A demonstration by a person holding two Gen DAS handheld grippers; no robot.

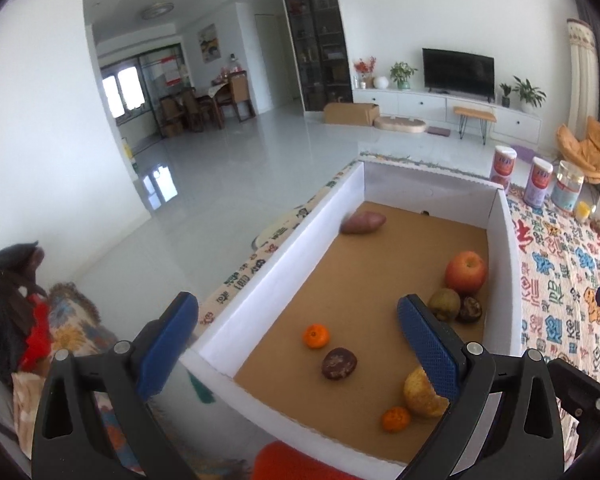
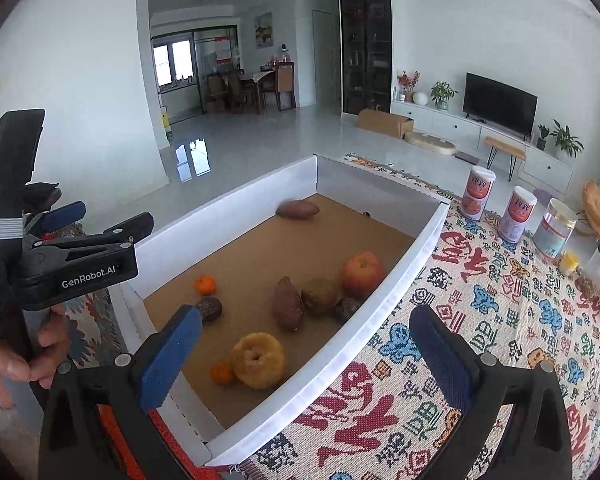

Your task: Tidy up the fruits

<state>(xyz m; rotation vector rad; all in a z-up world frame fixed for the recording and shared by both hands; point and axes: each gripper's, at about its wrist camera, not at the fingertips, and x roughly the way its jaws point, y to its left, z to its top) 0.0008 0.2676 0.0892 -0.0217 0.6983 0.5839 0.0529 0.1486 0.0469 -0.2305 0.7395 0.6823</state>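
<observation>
The left hand-held gripper (image 1: 298,334) hangs over the near left corner of the white-walled box (image 1: 260,280), its blue-padded fingers (image 1: 168,344) spread wide with nothing between them; one finger sits outside the box wall, the other above the fruit. From the right wrist view the same left hand-held gripper (image 2: 66,220) shows side-on at the left edge, tilted down toward the box, held from below by a bare hand (image 2: 16,360). Its black body reads "GenRobot.AI", and the handle carries small print, "Data Acquisition System".

The right hand-held gripper (image 2: 306,350) hovers above the near right wall of the box, also gaping open and empty, one finger over the box floor and the other over the patterned cloth (image 2: 500,340) covering the tabletop.

Inside the box, on a brown cardboard floor, lie the fruits: a yellow wrinkled fruit (image 2: 258,360) nearest, with a small tangerine (image 2: 222,373) touching it, another tangerine (image 2: 205,284) farther left, and a dark passion fruit (image 2: 210,309) just beside that. A sweet potato (image 2: 287,304) lies in the middle, next to a greenish-brown fruit (image 2: 320,296), a red apple (image 2: 362,269) and a second dark fruit (image 2: 348,307) against the right wall. A second sweet potato (image 2: 298,209) rests alone at the far end.

Beyond the box, three canisters (image 2: 516,214) stand on the cloth; their labels are too blurred to read.
</observation>
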